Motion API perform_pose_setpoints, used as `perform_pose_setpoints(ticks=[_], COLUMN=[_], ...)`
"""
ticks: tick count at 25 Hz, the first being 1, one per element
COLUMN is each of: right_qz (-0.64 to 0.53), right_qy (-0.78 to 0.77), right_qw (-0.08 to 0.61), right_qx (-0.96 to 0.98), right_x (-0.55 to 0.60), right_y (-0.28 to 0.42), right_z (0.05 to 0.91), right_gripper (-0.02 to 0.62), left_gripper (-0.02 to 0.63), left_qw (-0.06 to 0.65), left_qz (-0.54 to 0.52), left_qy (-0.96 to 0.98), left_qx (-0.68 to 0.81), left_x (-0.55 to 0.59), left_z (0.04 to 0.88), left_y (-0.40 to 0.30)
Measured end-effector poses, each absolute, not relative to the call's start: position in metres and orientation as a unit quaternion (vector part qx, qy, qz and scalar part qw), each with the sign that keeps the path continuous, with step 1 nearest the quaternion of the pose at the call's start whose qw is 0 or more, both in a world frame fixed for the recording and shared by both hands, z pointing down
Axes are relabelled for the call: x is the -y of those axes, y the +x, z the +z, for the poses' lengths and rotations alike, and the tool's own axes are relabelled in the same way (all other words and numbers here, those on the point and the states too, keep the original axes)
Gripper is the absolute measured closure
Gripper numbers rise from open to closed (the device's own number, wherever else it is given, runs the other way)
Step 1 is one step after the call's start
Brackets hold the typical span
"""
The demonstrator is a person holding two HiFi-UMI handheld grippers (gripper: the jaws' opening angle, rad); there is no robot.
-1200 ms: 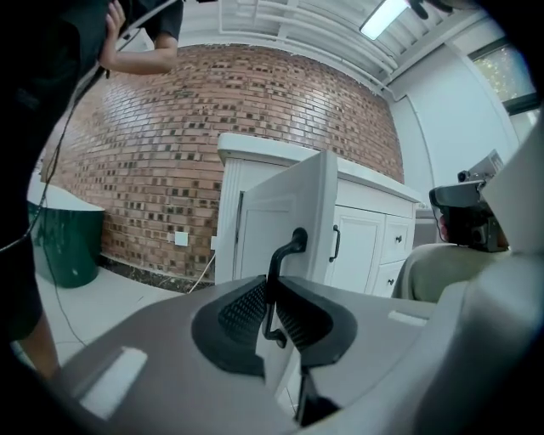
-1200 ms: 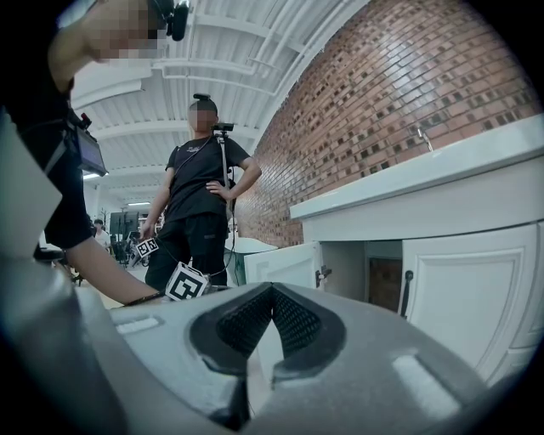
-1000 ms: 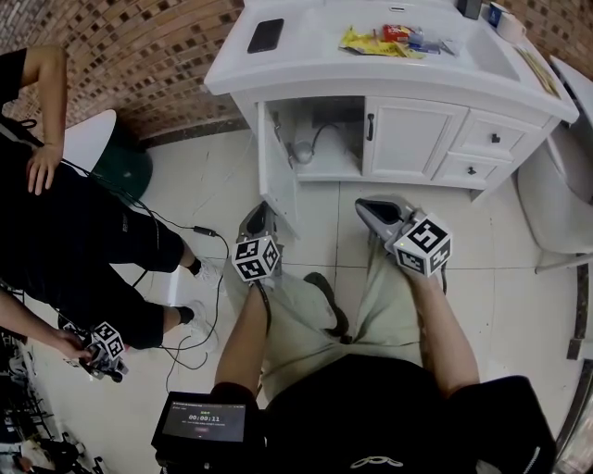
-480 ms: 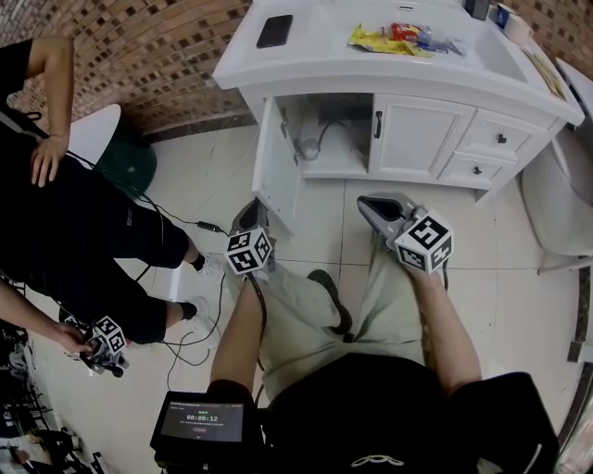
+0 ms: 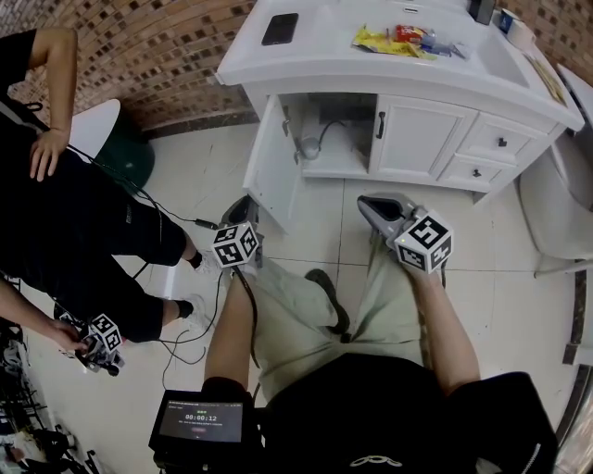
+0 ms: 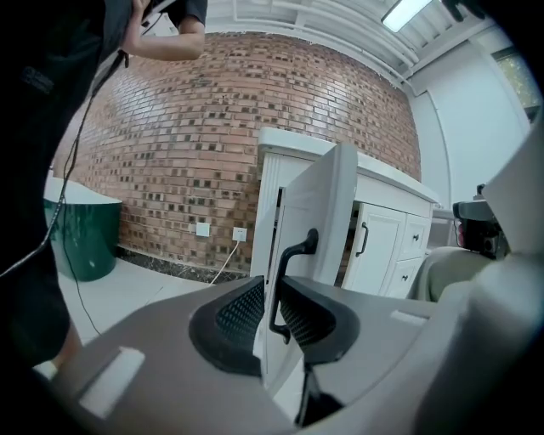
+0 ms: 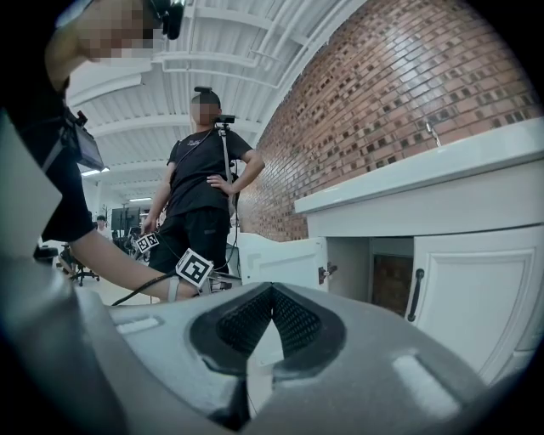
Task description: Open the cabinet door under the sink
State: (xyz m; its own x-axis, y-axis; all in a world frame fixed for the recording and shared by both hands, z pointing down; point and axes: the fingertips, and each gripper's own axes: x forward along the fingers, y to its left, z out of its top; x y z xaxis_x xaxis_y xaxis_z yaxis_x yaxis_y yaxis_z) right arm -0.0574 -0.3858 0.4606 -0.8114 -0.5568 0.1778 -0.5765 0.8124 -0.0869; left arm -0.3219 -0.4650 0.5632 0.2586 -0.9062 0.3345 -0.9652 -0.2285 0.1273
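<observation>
The white cabinet door (image 5: 274, 165) under the sink counter (image 5: 306, 65) stands swung wide, showing a pipe (image 5: 309, 146) inside. In the left gripper view the door (image 6: 316, 212) is edge-on with its black handle (image 6: 287, 273) running down between my left gripper's (image 6: 270, 307) jaws. Those jaws have just been opening; a gap shows on both sides of the handle, so the pads do not press it. In the head view the left gripper (image 5: 243, 209) sits by the door's outer face. My right gripper (image 5: 374, 211) hangs in front of the cabinet, shut (image 7: 272, 314) and empty.
The second door (image 5: 419, 139) and drawers (image 5: 496, 143) stay closed. A phone (image 5: 279, 28) and snack packets (image 5: 389, 39) lie on the counter. A person in black (image 5: 74, 222) stands at the left beside a green bin (image 5: 130, 162); a cable (image 5: 181, 222) crosses the floor.
The left gripper has moved left and the door has swung wider with it. Its jaws have parted from the handle. The right gripper has stayed put.
</observation>
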Motion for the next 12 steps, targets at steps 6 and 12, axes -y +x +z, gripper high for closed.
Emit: perform_pose_setpoints(ticks=[6, 12], right_qz=[0.087, 0.099], right_qy=[0.303, 0.315], right_qw=[0.056, 0.033], right_qx=[0.947, 0.944], right_x=[0.387, 0.377], right_y=[-0.049, -0.033], right_z=[0.454, 0.446], right_gripper=[0.603, 0.603], left_gripper=[0.535, 0.56], left_qw=[0.152, 0.158], left_qz=[0.101, 0.092], left_qy=[0.779, 0.769], left_qx=[0.6, 0.612], left_x=[0.462, 0.452], left_z=[0.563, 0.552], left_y=[-0.314, -0.312])
